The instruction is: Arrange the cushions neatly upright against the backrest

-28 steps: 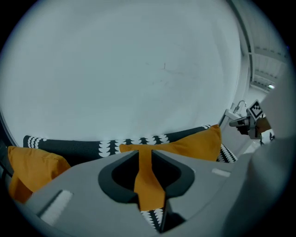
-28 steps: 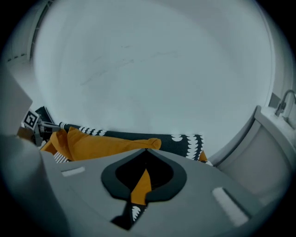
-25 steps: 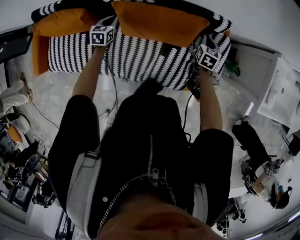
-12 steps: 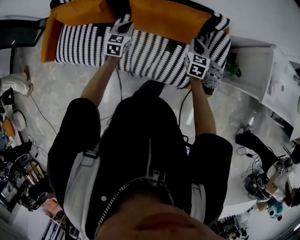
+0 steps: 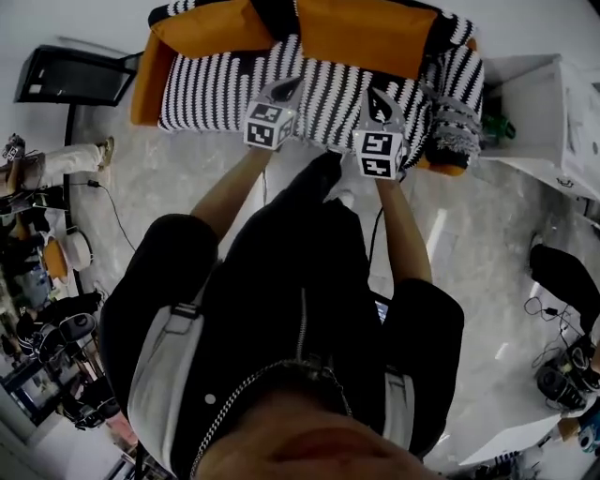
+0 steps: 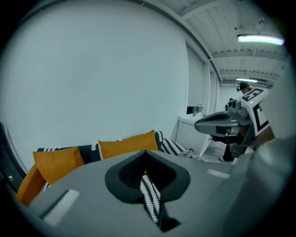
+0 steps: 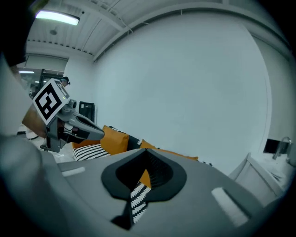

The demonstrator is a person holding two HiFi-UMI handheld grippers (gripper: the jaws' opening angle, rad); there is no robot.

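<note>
A white sink unit (image 5: pixel 530 94) stands just beside the right end of the striped sofa (image 5: pixel 216 94). It carries a tap (image 7: pixel 282 148), and what lies in its basin cannot be made out. Something green (image 5: pixel 497 127) sits against its side.

Two orange cushions stand upright against the backrest (image 5: pixel 274 11). These are the left cushion (image 5: pixel 202 28) and the longer right cushion (image 5: pixel 366 37), with a black stretch of backrest bare between them. More orange (image 5: pixel 143 80) covers the sofa's left end; I cannot tell whether it is a third cushion or a side panel. At the right front corner a grey knitted thing (image 5: pixel 455 131) lies on another orange piece.

Two grippers hang side by side over the front part of the seat, near each other and well clear of both cushions. The left gripper (image 5: pixel 287 91) has its jaws clenched together on nothing, and only a thin slit shows the striped fabric beyond. The right gripper (image 5: pixel 379 101) is clenched and empty in the same way.

The seat between the grippers and the cushions is bare striped fabric. The pale stone floor (image 5: pixel 187 178) lies open in front of the sofa, where the person stands. A black stand (image 5: pixel 75 75) sits off the sofa's left end. Cables and gear (image 5: pixel 37 309) crowd the left edge of the floor.
</note>
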